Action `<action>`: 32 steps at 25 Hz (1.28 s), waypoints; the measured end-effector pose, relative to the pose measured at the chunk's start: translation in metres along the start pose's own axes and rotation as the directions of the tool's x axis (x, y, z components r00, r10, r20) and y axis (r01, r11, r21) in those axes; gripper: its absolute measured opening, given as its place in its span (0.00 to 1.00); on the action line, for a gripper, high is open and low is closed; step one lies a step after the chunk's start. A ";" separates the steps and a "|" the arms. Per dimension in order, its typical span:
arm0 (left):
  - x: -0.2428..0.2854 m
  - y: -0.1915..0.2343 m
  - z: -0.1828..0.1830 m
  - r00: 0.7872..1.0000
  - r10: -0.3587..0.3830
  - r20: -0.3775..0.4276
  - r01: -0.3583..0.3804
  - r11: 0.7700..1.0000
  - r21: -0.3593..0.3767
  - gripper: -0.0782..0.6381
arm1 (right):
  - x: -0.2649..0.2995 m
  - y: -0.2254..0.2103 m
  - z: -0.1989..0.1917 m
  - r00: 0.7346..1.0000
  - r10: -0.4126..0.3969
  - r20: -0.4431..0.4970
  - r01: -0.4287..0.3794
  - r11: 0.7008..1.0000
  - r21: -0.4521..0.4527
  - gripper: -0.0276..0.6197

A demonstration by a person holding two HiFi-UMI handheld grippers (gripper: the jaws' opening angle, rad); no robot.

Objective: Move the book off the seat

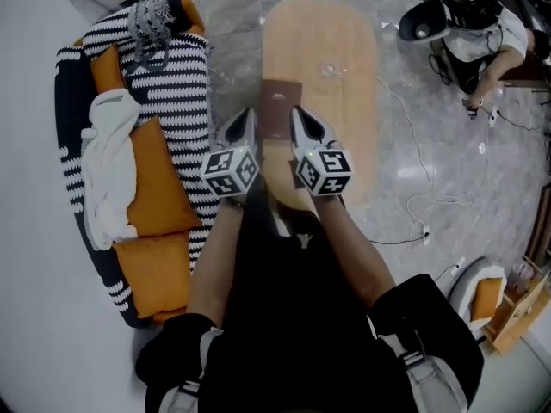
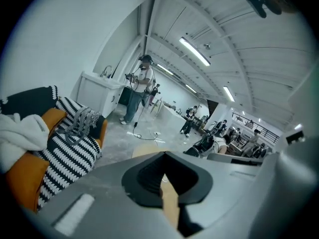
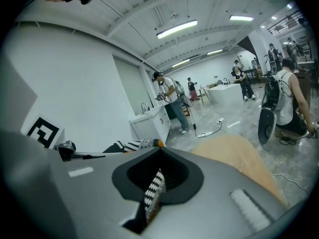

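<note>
A brown book [image 1: 280, 108] lies flat on the oval wooden table [image 1: 340, 76], off the couch. My left gripper [image 1: 245, 120] hovers at the book's left edge and my right gripper [image 1: 301, 117] at its right edge, both pointing away from me. I cannot tell whether either one touches the book. In the left gripper view the left gripper [image 2: 167, 195] is shut, with only a thin slit of table colour showing. The right gripper [image 3: 152, 193] is also shut in the right gripper view, and a sliver of the striped couch [image 1: 185, 84] shows through its slit. Neither holds anything.
The couch carries orange cushions [image 1: 155, 188], a white cloth [image 1: 108, 162] and a grey fringed throw [image 1: 151, 20]. A person [image 1: 486, 33] crouches on the marble floor at top right. Cables [image 1: 413, 205] trail right of the table. A white counter [image 2: 99, 91] stands beyond the couch.
</note>
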State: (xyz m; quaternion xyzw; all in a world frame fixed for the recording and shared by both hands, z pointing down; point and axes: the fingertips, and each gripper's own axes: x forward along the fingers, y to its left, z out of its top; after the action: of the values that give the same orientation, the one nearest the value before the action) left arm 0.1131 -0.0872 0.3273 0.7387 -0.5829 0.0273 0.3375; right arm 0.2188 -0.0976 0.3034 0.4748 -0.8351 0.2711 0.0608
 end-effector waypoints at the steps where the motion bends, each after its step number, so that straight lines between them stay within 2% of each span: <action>1: -0.005 -0.006 0.004 1.000 0.000 0.008 0.000 1.000 0.005 0.12 | -0.005 0.004 0.005 1.000 0.010 0.008 -0.010 1.000 -0.006 0.05; 9: -0.043 -0.045 0.027 0.998 -0.001 0.060 -0.003 0.998 0.064 0.12 | -0.046 0.022 0.045 0.995 0.060 0.077 -0.058 0.998 -0.024 0.05; 11: -0.053 -0.054 0.033 0.997 0.004 0.076 -0.013 0.994 0.112 0.12 | -0.056 0.026 0.053 0.994 0.070 0.089 -0.068 0.997 -0.033 0.05; 14: -0.066 -0.072 0.045 0.993 0.006 0.115 -0.032 0.974 0.225 0.12 | -0.072 0.027 0.066 0.991 0.083 0.105 -0.078 0.996 -0.050 0.05; 16: -0.071 -0.083 0.050 0.991 -0.007 0.135 -0.028 0.966 0.258 0.12 | -0.081 0.027 0.074 0.989 0.091 0.119 -0.084 0.995 -0.061 0.05; 22: -0.082 -0.099 0.057 0.982 -0.045 0.184 -0.006 0.964 0.267 0.12 | -0.102 0.032 0.080 0.984 0.106 0.144 -0.093 0.991 -0.092 0.05; 32: -0.097 -0.120 0.055 0.976 -0.066 0.206 0.005 0.959 0.282 0.12 | -0.130 0.025 0.083 0.980 0.101 0.171 -0.084 0.991 -0.108 0.05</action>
State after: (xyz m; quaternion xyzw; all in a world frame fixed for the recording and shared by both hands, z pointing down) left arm 0.1682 -0.0239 0.1865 0.7880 -0.5925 0.0242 0.1656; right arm 0.2816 -0.0308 0.1762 0.4538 -0.8710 0.1882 -0.0021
